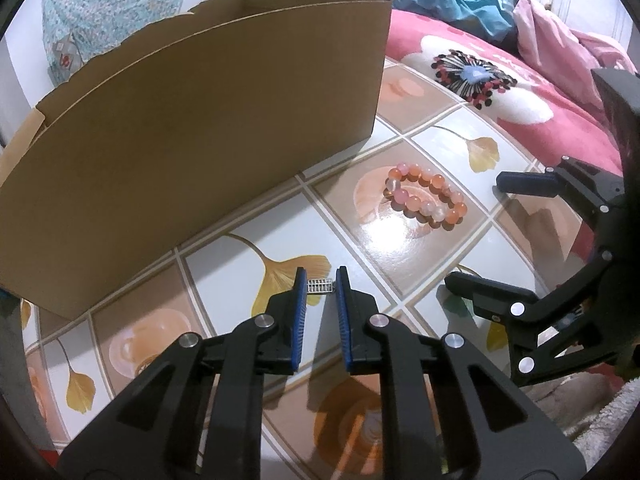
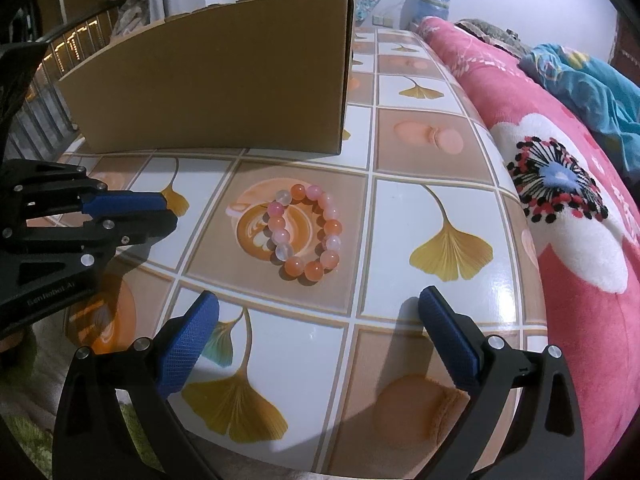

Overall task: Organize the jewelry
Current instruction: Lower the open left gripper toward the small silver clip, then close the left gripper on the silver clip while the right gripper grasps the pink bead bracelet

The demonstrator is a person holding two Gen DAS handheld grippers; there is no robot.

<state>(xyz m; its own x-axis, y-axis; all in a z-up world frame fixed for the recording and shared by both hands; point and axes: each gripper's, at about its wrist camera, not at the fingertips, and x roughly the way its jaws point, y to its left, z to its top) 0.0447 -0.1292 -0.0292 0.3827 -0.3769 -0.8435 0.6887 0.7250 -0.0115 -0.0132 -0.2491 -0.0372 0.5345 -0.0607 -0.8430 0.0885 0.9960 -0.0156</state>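
- A glossy table covering (image 2: 400, 216), printed in squares with yellow ginkgo leaves and coffee cups, is spreading across the work surface and catching a bright glare near its middle.
- A brown cardboard box (image 1: 192, 128) is standing upright at the far side of the surface, its plain wall facing both cameras.
- A pink plush blanket (image 2: 580, 240) with a large white flower is lying along the right edge of the surface, and a blue cloth (image 2: 592, 80) is bunching up behind it.
- A patterned teal fabric (image 1: 112, 8) is hanging against the pale wall beyond the box.
- The beaded bracelet (image 2: 306, 234), in orange, pink and milky beads, is lying flat on a coffee-cup square, near the box and apart from both grippers.
- The left gripper (image 1: 321, 285) is pinching a small silver ring (image 1: 320, 285) between its blue pads, just above the surface.
- The right gripper (image 2: 320, 320) is hovering with its fingers spread wide and nothing between them, just short of the bracelet.
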